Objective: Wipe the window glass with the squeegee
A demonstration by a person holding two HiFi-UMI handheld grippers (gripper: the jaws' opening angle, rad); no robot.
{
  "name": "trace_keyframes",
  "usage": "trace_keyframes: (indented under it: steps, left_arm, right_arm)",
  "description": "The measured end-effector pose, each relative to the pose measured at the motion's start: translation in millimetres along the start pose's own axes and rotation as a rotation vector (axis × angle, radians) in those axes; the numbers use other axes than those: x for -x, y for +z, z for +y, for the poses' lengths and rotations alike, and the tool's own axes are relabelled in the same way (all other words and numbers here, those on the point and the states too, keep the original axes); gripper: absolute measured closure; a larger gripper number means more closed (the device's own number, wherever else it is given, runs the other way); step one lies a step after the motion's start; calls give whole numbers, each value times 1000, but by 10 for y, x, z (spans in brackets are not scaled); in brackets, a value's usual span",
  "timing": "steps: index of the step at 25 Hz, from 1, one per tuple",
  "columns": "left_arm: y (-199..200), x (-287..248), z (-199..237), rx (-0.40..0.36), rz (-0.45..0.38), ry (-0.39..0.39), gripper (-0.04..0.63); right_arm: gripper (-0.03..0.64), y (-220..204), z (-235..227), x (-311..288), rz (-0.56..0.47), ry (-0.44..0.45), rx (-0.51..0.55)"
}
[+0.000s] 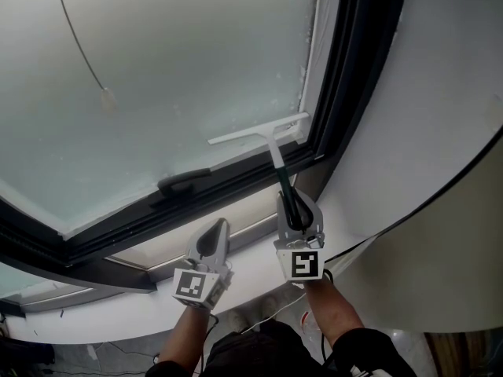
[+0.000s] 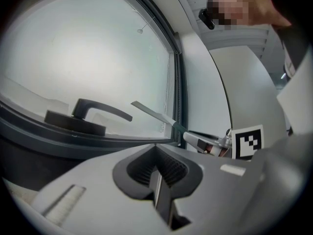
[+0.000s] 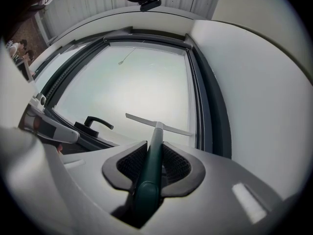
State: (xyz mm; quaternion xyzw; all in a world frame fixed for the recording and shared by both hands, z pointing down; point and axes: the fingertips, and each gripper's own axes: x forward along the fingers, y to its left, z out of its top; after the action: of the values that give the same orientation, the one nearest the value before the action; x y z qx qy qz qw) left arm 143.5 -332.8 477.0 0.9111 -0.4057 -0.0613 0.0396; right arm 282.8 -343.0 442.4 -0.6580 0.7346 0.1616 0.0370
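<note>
Two grippers hung side by side over the sill (image 1: 102,312). The right gripper (image 1: 295,209) had its jaws clamped on the dark green grip of the squeegee (image 1: 271,138). The squeegee's white blade lay against the glass (image 1: 173,77) near the pane's lower right corner, close to the dark frame (image 1: 339,93). The left gripper (image 1: 216,228) had its jaws pressed together with nothing between them. A dark window handle (image 1: 185,181) sat on the bottom rail, left of the blade.
</note>
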Motion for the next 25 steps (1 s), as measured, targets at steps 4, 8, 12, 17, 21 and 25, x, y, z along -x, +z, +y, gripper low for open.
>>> trace_keyframes:
  steps: [4, 8, 12, 17, 21, 25]
  left_arm:
    - [-21, 14, -34, 5, 7, -7, 597]
    - [-8, 28, -51, 0, 11, -14, 597]
    - [67, 31, -63, -7, -6, -20, 597]
    - [263, 100, -62, -26, -42, -34, 597]
    - [531, 120, -26, -52, -107, -49, 597]
    - [874, 164, 29, -80, -162, -49, 597]
  right_arm:
    - [517, -85, 14, 30, 24, 6, 11]
    - [518, -144, 29, 58, 48, 8, 24]
    - [518, -26, 17, 81, 20, 0, 17]
    - [518, 447, 38, 61, -77, -12, -9]
    - [518, 1024, 41, -136, -197, -16, -10]
    - [518, 1641, 130, -371, -296, 12, 45]
